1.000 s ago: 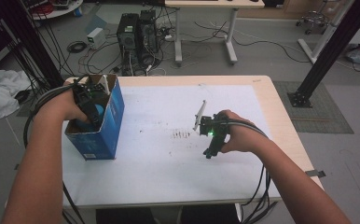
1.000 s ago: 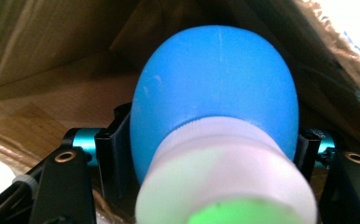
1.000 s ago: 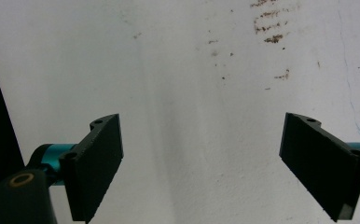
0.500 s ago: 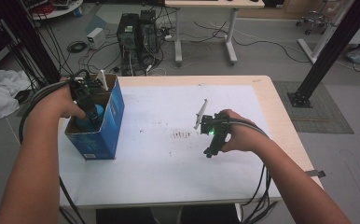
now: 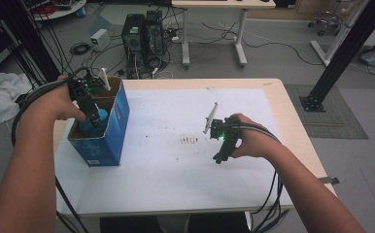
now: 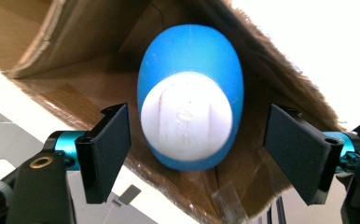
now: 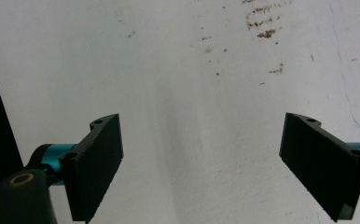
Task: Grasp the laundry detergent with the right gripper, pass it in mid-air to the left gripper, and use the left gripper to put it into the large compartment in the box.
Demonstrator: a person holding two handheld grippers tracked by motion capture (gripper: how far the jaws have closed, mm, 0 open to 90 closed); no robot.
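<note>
In the left gripper view the left gripper (image 6: pixel 197 161) has its fingers (image 6: pixel 104 156) spread wide on either side of a blue egg-shaped object (image 6: pixel 190 100) without touching it. The object is smooth and rounded, with a white oval cap facing the camera that bears faint raised marks too blurred to read. It lies inside the open cardboard box (image 6: pixel 75 56), deep in the corner where two brown walls meet, with little spare room around it.

From the high view, the box (image 5: pixel 109 141), blue outside, stands at the bench's left edge, and the left gripper (image 5: pixel 94 116) reaches down into its top.

The right gripper (image 5: pixel 219 156) hovers over the white bench (image 5: pixel 161 170) right of centre, fingers (image 7: pixel 96 165) wide apart and holding nothing. Bare bench surface lies all around it, with small dark specks (image 5: pixel 189 141) just to its left.
</note>
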